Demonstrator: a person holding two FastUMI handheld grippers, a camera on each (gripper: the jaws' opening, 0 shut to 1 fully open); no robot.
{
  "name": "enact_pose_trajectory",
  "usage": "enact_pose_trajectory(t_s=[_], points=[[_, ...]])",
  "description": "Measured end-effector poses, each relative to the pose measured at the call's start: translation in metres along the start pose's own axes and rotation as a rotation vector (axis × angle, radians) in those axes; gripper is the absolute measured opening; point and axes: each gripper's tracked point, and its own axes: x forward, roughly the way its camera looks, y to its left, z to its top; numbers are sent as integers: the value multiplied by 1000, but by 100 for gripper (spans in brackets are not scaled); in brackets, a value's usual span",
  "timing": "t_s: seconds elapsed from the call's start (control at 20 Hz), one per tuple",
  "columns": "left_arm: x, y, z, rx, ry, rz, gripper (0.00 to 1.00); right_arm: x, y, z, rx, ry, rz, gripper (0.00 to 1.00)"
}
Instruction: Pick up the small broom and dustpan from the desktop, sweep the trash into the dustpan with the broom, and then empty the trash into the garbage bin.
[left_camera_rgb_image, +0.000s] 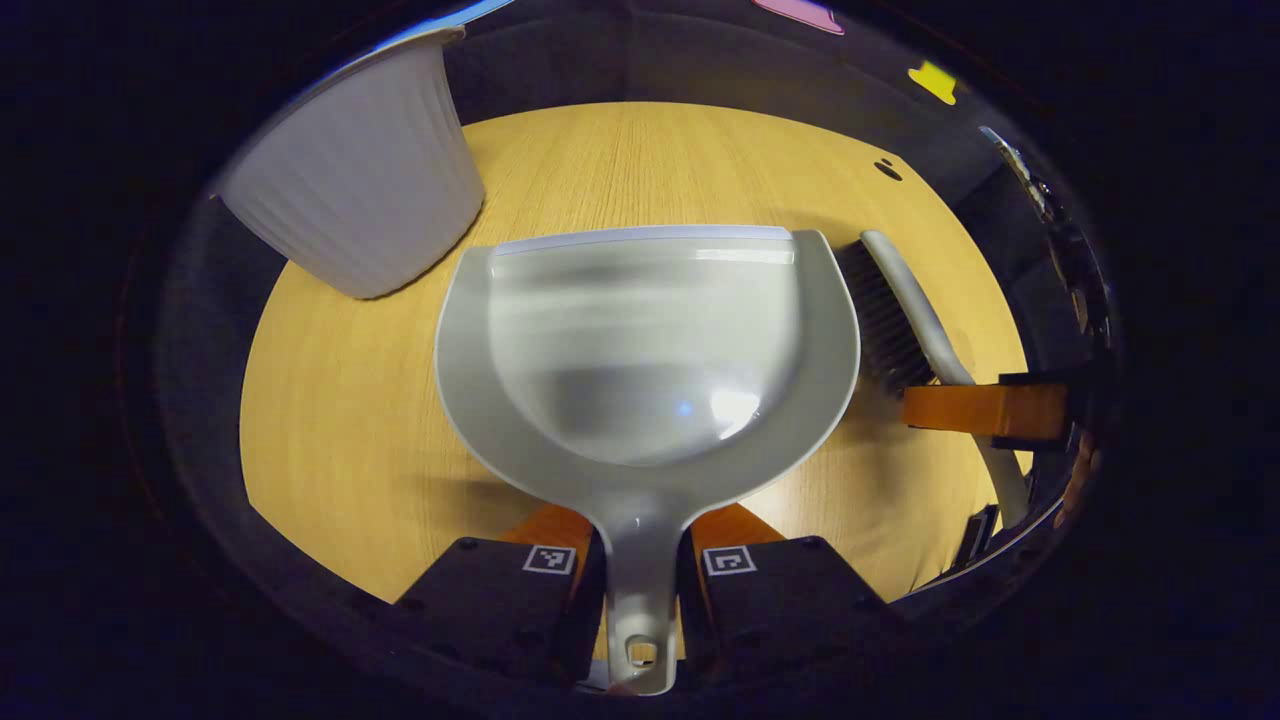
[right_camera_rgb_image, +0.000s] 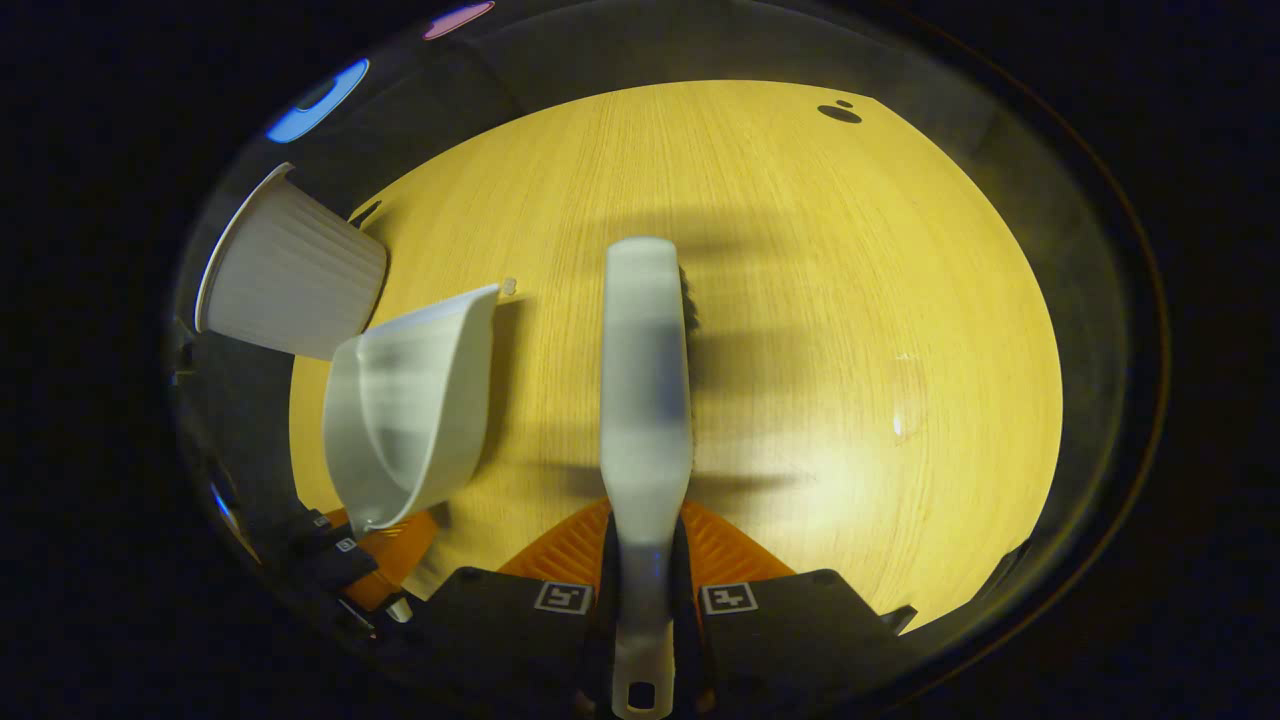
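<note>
- Holding both tools off the desk, so the pick-up part looks done.
- Left gripper: clamped narrow on the dustpan by its handle, pan stretching straight ahead of the fingers, mouth edge at the far end.
- Right gripper: pinched tight on the broom by its handle, head pointing forward and away, dark bristles peeking out past its right edge.
- From the left gripper view: broom just beside the pan's right rim, near but apart.
- From the right gripper view: dustpan tilted, off to the left and close, with the garbage bin beyond it, farther forward and left.
- Bin in the left gripper view ahead and to the left of the pan, white and ribbed, near the pan's far left corner; cannot tell whether touching.
- Pan looks empty inside; blurred sheen only.
- One tiny pale scrap on the desk just past the pan's upper lip, possibly trash; too small to be sure.
- Judged progress: either sweeping yet to begin, or emptying finished already; cannot tell which from this alone.
- Likely remaining, if the scrap is trash: lowering the pan's lip to the wood, brushing the scrap in, tipping over the bin.
</note>
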Motion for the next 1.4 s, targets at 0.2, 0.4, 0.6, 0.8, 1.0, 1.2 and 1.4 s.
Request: enact_pose_trajectory(t_s=[0.2,0.4,0.6,0.8,1.0,1.2,1.4], points=[[4,6,4,17,55,16,30,8,-2,-4,-27,42,-38,30],[8,7,12,55,67,36,29,10,-5,-13,-59,79,-53,26],[5,8,12,65,75,50,31,6,-4,-14,-42,82,-51,29],[-1,1,14,83,38,41,60,-6,-2,-11,-33,62,-33,48],[-25,2,15,59,-5,34,76,-30,9,-5,-36,6,-12,82],[-72,1,15,80,-134,26,76,-75,12,-2,-92,-113,2,96],[-158,-14,21,45,-430,-20,76,-154,11,-2,-195,-359,-10,96]])
